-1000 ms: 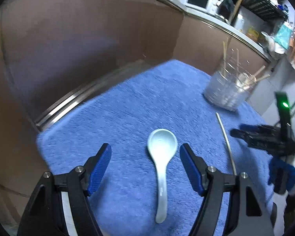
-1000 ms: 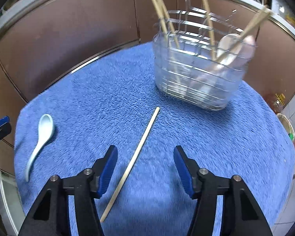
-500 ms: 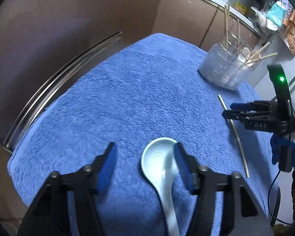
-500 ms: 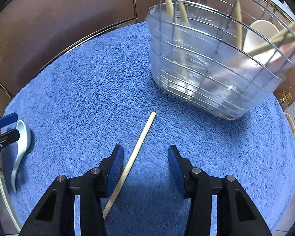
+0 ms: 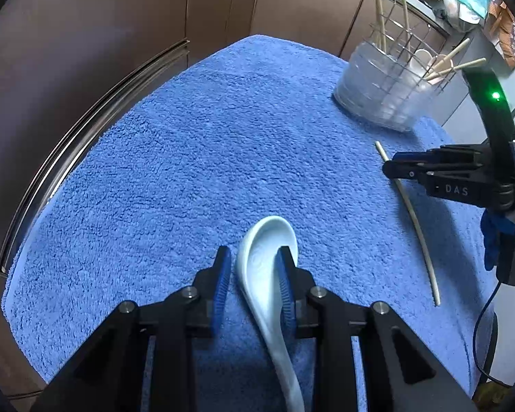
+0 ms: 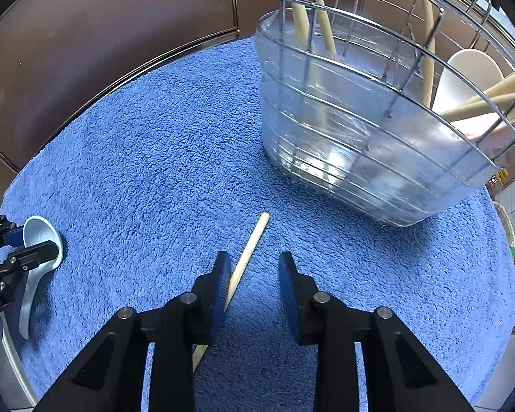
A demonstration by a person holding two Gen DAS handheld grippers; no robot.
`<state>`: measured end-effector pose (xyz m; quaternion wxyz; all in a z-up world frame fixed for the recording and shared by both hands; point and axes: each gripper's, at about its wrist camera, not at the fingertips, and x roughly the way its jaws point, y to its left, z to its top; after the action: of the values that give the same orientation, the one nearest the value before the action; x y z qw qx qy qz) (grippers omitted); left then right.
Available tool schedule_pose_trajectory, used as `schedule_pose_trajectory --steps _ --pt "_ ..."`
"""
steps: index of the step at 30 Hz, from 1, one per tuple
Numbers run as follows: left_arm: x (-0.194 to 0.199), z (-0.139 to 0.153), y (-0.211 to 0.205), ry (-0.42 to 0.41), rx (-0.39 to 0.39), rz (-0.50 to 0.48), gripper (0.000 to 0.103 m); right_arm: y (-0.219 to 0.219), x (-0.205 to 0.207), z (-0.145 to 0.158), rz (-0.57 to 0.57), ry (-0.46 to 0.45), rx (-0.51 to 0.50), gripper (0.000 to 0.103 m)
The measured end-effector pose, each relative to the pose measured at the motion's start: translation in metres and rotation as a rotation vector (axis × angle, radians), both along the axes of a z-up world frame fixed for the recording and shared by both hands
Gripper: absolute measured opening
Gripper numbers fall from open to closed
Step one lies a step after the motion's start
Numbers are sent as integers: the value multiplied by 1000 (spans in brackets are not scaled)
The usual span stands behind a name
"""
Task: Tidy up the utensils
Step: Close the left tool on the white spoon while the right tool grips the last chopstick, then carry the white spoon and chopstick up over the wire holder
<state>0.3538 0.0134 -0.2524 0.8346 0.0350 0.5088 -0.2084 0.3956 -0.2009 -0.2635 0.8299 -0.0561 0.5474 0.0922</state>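
Both grippers lowered since earlier frame; left gripper (image 5: 254, 274) jaws closing around spoon (image 5: 267, 274), right gripper (image 6: 254, 281) jaws closing around chopstick (image 6: 247, 257); grasp step, lift to basket (image 6: 326, 158) next

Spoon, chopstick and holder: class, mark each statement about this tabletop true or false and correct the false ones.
1. The pale spoon lies on a blue towel. True.
2. The loose chopstick stands upright in the wire utensil holder. False: it lies flat on the towel, outside the holder.
3. The spoon is between the left gripper's closing jaws. True.
4. The holder is empty. False: it holds chopsticks and a spoon.
5. The chopstick lies between the right gripper's closing jaws, near one finger. True.
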Motion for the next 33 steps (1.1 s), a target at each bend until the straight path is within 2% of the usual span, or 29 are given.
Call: schedule_pose_trajectory --steps 2,6,14,22,28,33 --pt "0 0 -1 -5 8 3 26 1 -3 1 9 -4 17 13" --pt "0 -1 -6 -6 21 21 25 2 -19 4 19 -25 30 7" --pt "-1 2 -2 -3 -39 96 10 3 -49 20 51 -87 65 6" --pt "-22 16 0 -70 -71 160 9 4 -106 53 109 -198 30 6" --pt "-47 42 -5 -144 -111 183 9 -2 -153 81 119 -273 31 6" --pt "-67 62 -12 -192 -154 185 9 2 -173 100 127 -338 16 6"
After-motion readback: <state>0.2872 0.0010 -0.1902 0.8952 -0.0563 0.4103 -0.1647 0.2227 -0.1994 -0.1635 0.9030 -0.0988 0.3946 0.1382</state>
